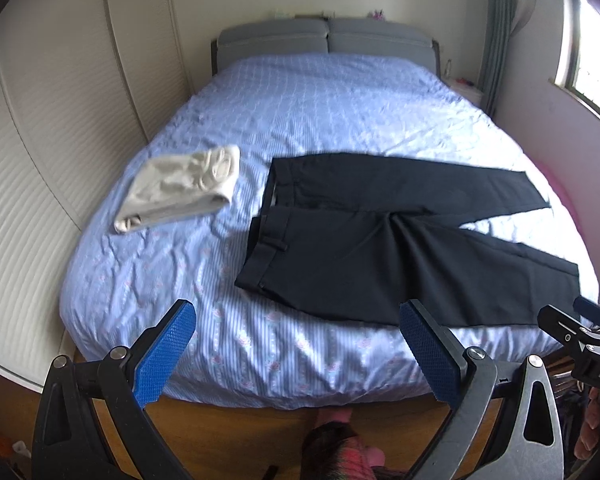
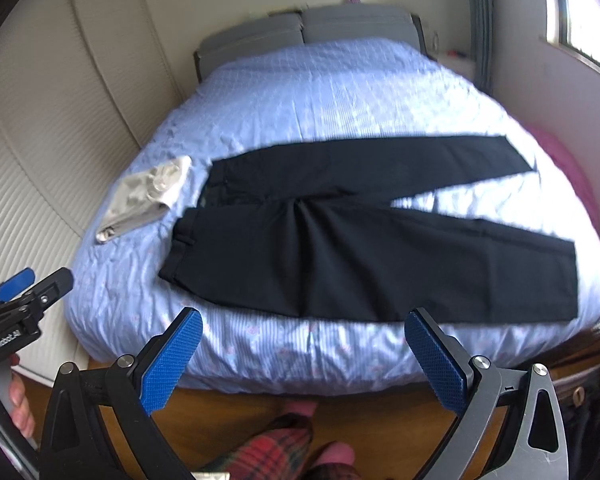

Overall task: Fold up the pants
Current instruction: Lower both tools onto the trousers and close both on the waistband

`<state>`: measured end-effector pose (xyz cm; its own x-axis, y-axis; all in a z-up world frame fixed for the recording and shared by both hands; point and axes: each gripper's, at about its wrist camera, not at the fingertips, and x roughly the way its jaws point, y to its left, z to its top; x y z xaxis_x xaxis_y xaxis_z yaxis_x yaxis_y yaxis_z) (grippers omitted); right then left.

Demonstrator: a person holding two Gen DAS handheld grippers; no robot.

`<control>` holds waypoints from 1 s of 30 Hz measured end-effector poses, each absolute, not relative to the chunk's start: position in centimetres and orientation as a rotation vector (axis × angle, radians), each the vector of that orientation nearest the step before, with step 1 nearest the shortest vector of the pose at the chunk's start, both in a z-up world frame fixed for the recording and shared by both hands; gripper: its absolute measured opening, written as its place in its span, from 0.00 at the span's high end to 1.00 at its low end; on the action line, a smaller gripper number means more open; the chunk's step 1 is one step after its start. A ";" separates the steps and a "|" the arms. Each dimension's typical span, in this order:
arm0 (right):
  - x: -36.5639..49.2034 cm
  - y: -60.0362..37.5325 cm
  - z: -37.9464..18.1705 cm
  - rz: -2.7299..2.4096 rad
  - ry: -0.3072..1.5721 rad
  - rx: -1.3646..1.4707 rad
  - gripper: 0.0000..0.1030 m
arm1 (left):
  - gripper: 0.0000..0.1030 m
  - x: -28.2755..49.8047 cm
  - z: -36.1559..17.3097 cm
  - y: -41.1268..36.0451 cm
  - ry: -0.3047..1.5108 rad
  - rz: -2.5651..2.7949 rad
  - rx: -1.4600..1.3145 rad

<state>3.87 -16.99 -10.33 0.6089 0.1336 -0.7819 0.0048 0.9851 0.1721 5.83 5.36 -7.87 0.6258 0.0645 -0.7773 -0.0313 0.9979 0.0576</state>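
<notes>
— While both grippers are hovering over the foot of the bed, where are the black pants lying?

— Flat on the blue cover, waistband toward the left, legs spreading apart to the right.

— And the jaws?

— The left gripper is standing wide apart, gripping nothing; the right gripper likewise.

— Anything else?

— A folded beige garment is lying just beside the waistband.

Left gripper and right gripper are both hovering side by side, jaws spread wide, gripping nothing. A hand is holding the left gripper's handle.
</notes>
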 end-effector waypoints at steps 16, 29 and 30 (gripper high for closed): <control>13.2 -18.2 -31.6 -0.034 1.161 0.461 0.23 | 0.08 18.5 -29.6 8.7 1.223 0.074 -0.078; 14.9 -21.4 -37.1 -0.091 1.146 0.796 0.37 | 0.54 22.6 -34.6 11.1 1.321 0.007 -0.335; 15.6 -21.8 -36.7 -0.097 1.135 0.796 0.42 | 0.65 22.8 -34.2 11.0 1.318 0.010 -0.328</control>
